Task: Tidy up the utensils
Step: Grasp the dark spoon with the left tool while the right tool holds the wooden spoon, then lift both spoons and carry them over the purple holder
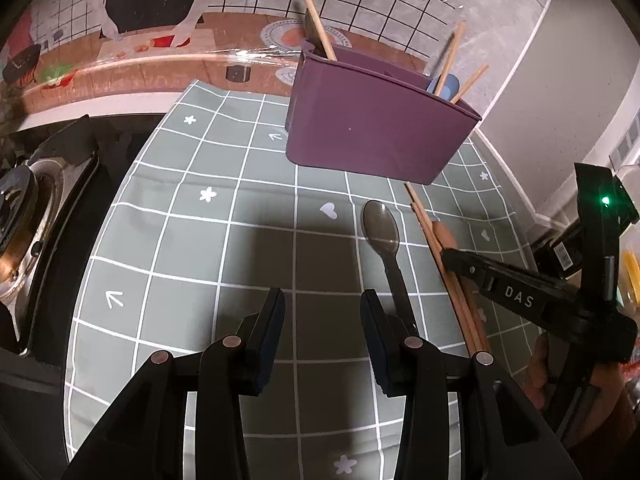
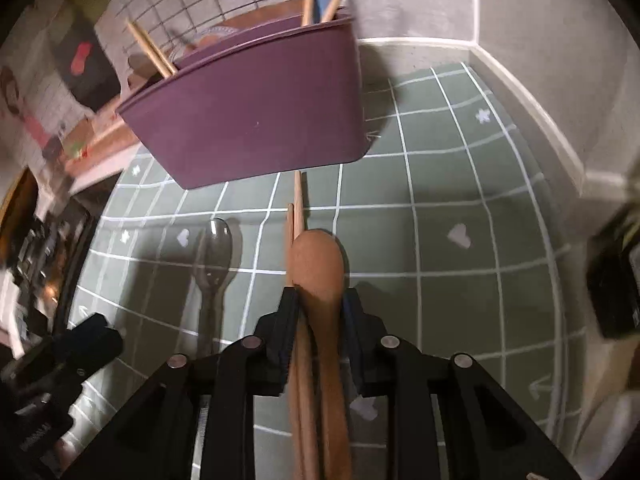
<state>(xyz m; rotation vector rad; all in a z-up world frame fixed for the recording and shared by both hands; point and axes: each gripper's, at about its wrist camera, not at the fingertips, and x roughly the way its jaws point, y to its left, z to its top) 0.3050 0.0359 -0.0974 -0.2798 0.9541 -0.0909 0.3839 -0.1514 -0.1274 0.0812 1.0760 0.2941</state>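
Dim, hard shadows, blurred fisheye edges.

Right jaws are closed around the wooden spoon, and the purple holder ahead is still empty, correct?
Not quite. The right gripper is closed around the wooden spoon, but the purple holder is not empty: the right wrist view shows chopsticks already standing in it.

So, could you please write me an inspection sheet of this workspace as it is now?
Surface: green checked mat beside a stove.
Job's things: purple holder with chopsticks; dark spoon, loose chopsticks.
Clutter: nothing seen.
Grippers: left gripper open, empty; right gripper shut on wooden spoon.
Cables: nothing seen.
Surroundings: tiled wall, illustrated backsplash.
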